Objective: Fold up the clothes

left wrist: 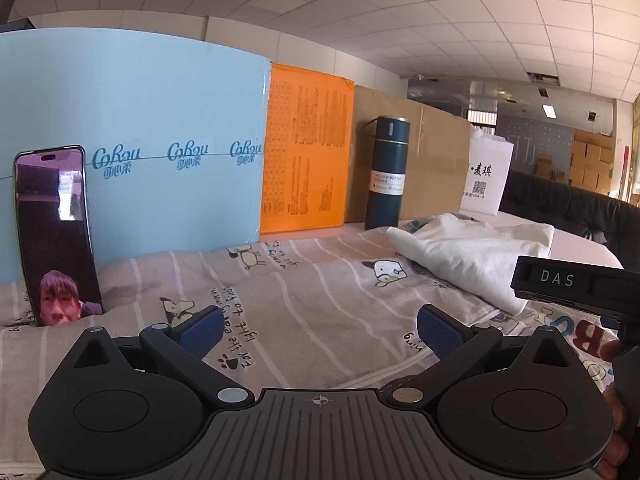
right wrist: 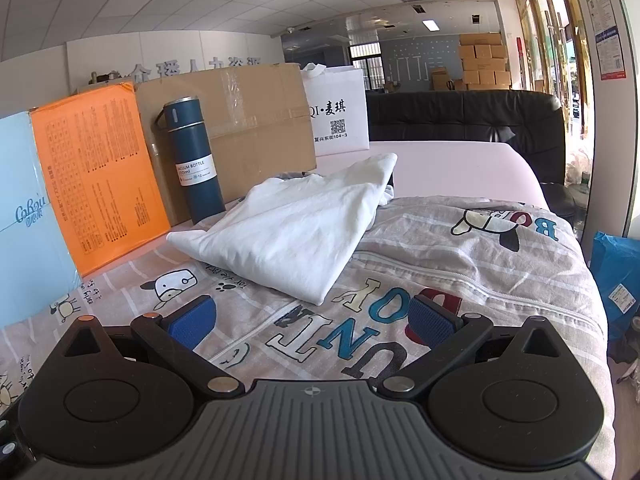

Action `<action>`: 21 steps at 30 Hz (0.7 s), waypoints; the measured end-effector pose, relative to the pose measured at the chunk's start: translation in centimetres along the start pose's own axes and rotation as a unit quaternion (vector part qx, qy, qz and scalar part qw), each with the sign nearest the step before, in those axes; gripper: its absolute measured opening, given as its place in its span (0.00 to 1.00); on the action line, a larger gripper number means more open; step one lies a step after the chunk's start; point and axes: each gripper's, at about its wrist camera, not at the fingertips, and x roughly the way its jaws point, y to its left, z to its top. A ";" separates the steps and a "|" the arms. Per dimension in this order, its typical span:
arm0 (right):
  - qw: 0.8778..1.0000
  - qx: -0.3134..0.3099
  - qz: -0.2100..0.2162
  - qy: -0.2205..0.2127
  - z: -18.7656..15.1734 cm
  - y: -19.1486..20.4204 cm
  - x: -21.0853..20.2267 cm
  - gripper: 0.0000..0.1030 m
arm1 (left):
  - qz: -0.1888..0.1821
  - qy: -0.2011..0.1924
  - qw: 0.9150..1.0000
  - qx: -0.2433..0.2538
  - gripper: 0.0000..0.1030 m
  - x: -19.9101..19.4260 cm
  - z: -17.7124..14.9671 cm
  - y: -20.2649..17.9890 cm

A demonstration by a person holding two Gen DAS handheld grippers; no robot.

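Printed sheet [right wrist: 440, 240] spread over bed, creased. White garment [right wrist: 296, 232] bunched, partly folded, lying on sheet toward far edge, near blue bottle [right wrist: 196, 160] at back boxes. Left gripper [left wrist: 320, 332] spread wide, empty, low over sheet. Right gripper [right wrist: 312, 320] likewise released, nothing held, short of garment.

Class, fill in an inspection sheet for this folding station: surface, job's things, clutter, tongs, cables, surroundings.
Surface: cartoon-print bedsheet spread over the table, wrinkled.
Job's things: white garment lying loosely folded on the sheet.
Clutter: blue vacuum bottle, orange box, cardboard box, white bag; phone leaning on the light-blue box.
Tongs: left tongs open, empty; right tongs open, empty.
Cables: nothing seen.
Surroundings: black sofa, stacked cartons.
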 end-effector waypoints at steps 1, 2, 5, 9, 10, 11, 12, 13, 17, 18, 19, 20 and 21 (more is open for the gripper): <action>1.000 -0.005 -0.003 0.003 0.0 0.0 0.0 1.00 | 0.000 0.000 1.000 0.000 1.00 0.0 0.0 0.0; 1.000 -0.009 -0.005 0.006 0.0 0.0 0.0 1.00 | -0.001 0.000 1.000 0.000 1.00 0.0 0.0 0.0; 1.000 -0.014 -0.008 0.009 0.0 0.1 0.1 1.00 | -0.002 0.001 1.000 -0.001 1.00 0.1 0.0 0.1; 1.000 -0.008 -0.005 0.005 0.1 0.0 0.1 1.00 | -0.003 0.002 1.000 -0.002 1.00 0.1 0.1 0.2; 1.000 -0.007 -0.004 0.004 0.0 0.0 0.1 1.00 | -0.002 0.002 1.000 -0.002 1.00 0.1 0.1 0.2; 1.000 -0.006 -0.003 0.004 0.0 0.0 0.1 1.00 | -0.001 0.002 1.000 -0.001 1.00 0.1 0.1 0.1; 1.000 -0.005 -0.003 0.004 -0.1 0.1 0.2 1.00 | 0.000 0.001 1.000 0.000 1.00 0.0 0.1 0.1; 1.000 -0.004 -0.002 0.004 0.0 0.2 0.2 1.00 | 0.001 0.001 1.000 0.001 1.00 0.0 0.1 0.0; 1.000 0.001 0.002 0.007 0.0 -0.2 0.2 1.00 | 0.005 -0.001 1.000 0.005 1.00 -0.1 0.0 -0.2; 1.000 0.003 0.002 0.007 0.0 -0.2 0.2 1.00 | 0.006 -0.003 1.000 0.007 1.00 -0.2 0.0 -0.3; 1.000 0.004 0.001 0.008 0.0 -0.2 0.2 1.00 | 0.007 -0.004 1.000 0.009 1.00 -0.2 0.0 -0.3; 1.000 0.004 0.002 0.009 0.1 -0.3 0.2 1.00 | 0.010 -0.004 1.000 0.012 1.00 -0.2 0.0 -0.4; 1.000 0.005 0.003 0.010 0.1 -0.3 0.2 1.00 | 0.014 -0.003 1.000 0.014 1.00 -0.2 0.1 -0.5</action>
